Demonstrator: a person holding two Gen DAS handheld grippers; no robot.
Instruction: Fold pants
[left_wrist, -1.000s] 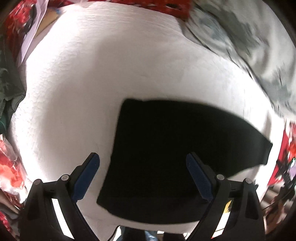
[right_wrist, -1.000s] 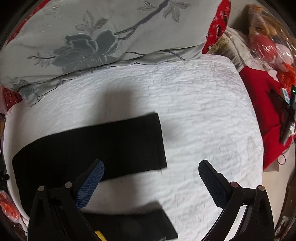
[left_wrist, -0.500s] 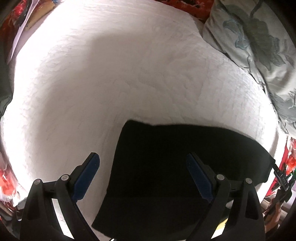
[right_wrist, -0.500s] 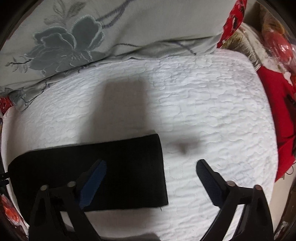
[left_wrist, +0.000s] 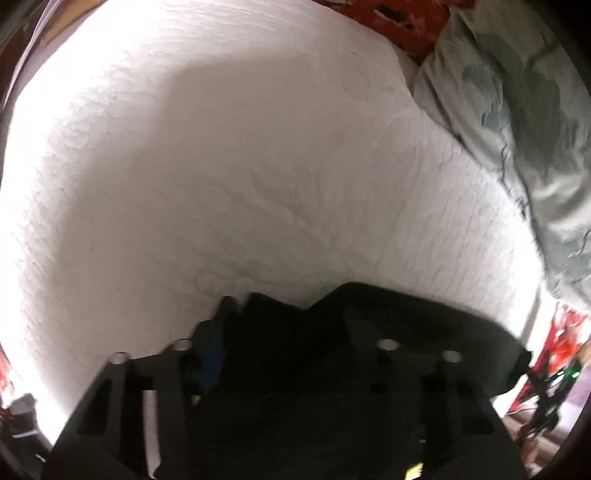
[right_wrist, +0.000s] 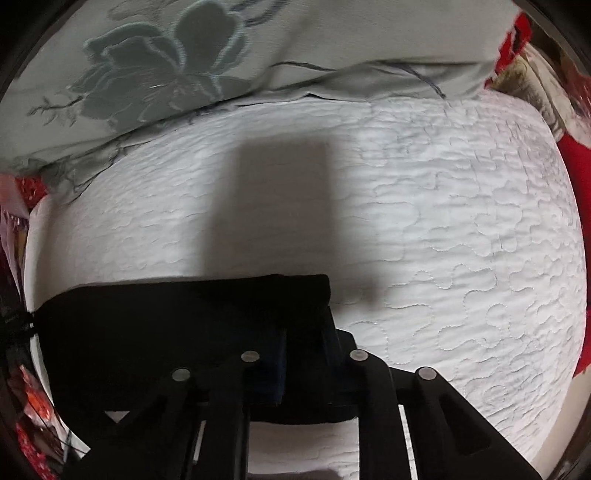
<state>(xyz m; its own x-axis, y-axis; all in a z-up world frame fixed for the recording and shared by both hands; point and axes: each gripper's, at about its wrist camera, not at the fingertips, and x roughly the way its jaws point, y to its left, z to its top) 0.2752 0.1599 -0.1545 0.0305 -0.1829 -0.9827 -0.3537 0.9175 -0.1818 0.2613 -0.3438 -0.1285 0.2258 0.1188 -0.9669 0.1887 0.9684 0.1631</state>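
Black pants (right_wrist: 166, 325) lie on the white bed (right_wrist: 461, 258). Left tool (left_wrist: 280, 332) and right tool (right_wrist: 303, 332) each pinch a bunched edge. We judge the cloth soft, light, limp; hems suit gripping.

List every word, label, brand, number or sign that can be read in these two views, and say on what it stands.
None can be read. The black pants, the white quilted bedcover and the grey floral pillow show no print. A small yellow tag at the left view's bottom edge is too blurred.
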